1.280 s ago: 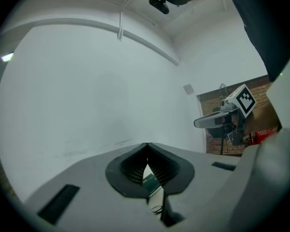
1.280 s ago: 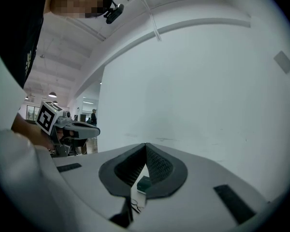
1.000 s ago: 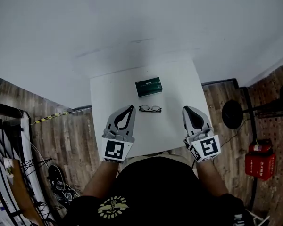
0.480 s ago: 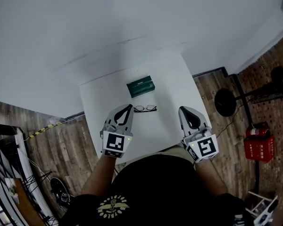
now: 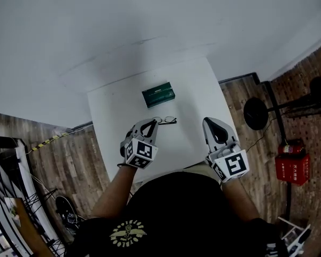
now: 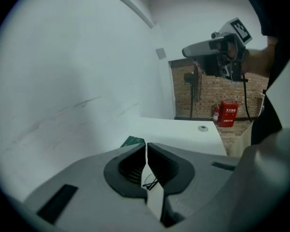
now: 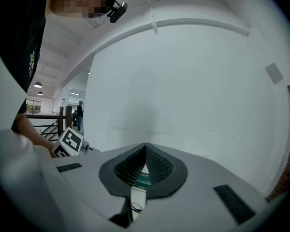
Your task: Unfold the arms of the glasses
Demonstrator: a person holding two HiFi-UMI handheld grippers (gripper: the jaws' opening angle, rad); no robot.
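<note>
The folded black glasses [image 5: 167, 120] lie in the middle of the white table [image 5: 195, 98], just in front of a dark green box [image 5: 158, 95]. My left gripper [image 5: 151, 123] is shut and empty and tilts down, its tip close beside the left end of the glasses. In the left gripper view the glasses [image 6: 151, 181] show through the slit below the closed jaws, and the box's corner [image 6: 133, 141] peeks out above them. My right gripper [image 5: 211, 122] is shut and empty, held off to the right of the glasses, over the table.
The table stands against a white wall, with wood floor on both sides. On the floor to the right are a round black stand base [image 5: 255, 114] and a red fire extinguisher [image 5: 291, 167]. A small round disc [image 6: 202, 128] lies on the table's far end.
My left gripper has dropped toward the table and tipped downward, ending with its tip next to the glasses. The right gripper has stayed put. The head view has shifted slightly.
</note>
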